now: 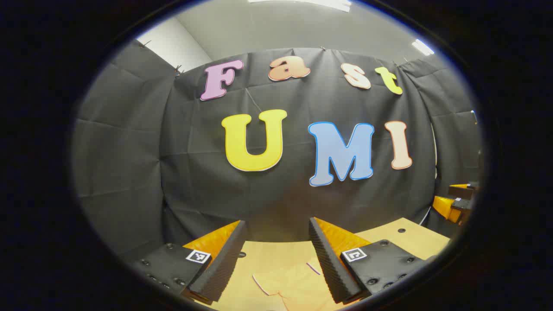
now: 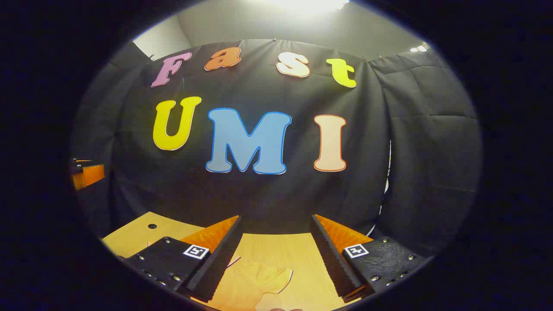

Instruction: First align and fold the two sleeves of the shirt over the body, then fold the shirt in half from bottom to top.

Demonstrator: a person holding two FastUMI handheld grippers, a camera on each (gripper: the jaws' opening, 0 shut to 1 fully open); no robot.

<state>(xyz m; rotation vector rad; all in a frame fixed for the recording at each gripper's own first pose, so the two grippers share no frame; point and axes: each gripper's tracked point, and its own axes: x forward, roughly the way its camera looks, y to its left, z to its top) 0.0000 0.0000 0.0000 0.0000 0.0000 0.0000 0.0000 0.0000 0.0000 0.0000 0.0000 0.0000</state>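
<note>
Both wide open, holding nothing: left gripper (image 1: 276,248) and right gripper (image 2: 276,246), up above the shirt (image 1: 287,283) on the table (image 1: 408,242). Could miss a sleeve, grabbing from so high.

We saw both fisheye views sharp but strongly bowed toward their rims, lit from ceiling lamps (image 1: 422,46) that flared into white glare at the top of the right gripper view, while the table (image 2: 276,250) glowed warm and dim.
</note>
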